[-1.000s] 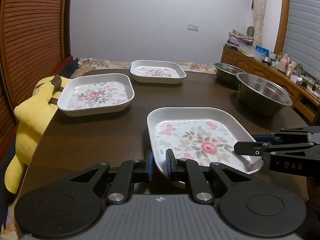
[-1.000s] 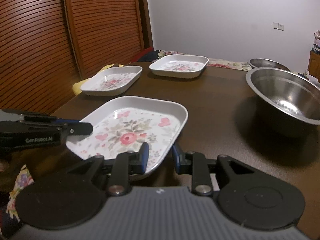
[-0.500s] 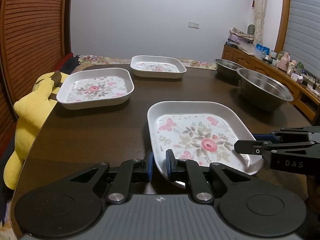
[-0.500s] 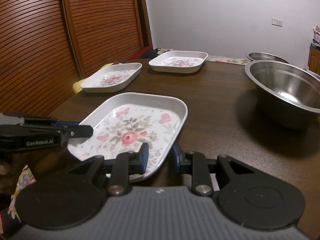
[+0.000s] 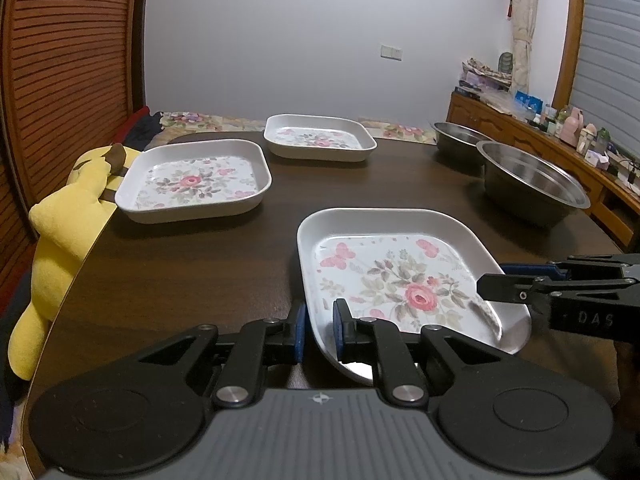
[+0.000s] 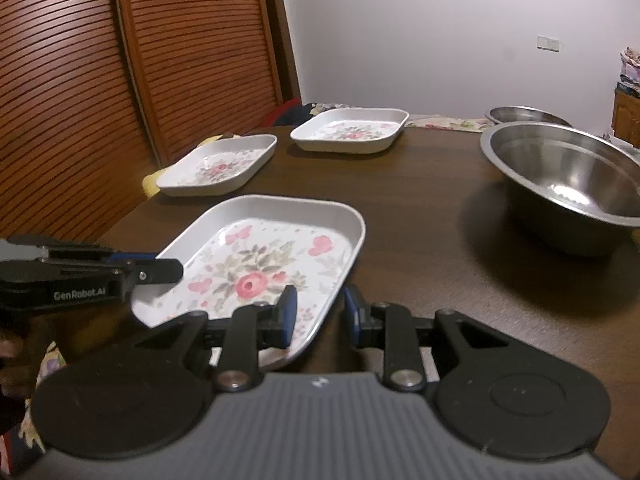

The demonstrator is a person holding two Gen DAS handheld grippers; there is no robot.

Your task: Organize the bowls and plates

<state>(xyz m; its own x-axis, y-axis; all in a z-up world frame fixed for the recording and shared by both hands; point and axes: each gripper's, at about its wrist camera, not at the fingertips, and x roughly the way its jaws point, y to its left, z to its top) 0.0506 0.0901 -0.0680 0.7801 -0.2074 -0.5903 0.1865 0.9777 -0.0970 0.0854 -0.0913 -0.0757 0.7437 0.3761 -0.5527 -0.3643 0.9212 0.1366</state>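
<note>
Dark wood table across both views, dim room behind. Closest in, at 6 o'clock: floral plate, pinched at its near corners by the left gripper and the right gripper. Left jaws on the rim but opening a touch right now, rim between them. Right jaws clamped on the rim at the other corner. Looks like the carry step, with the near edge seemingly tipped up off the wood.

Further out at 11 o'clock, second plate. Past that at 12, third plate. Two steel bowls off at 2 o'clock.

Probably next: firm up that left grip, lift level, nest onto the 11 o'clock one, and square the corners before letting go.
</note>
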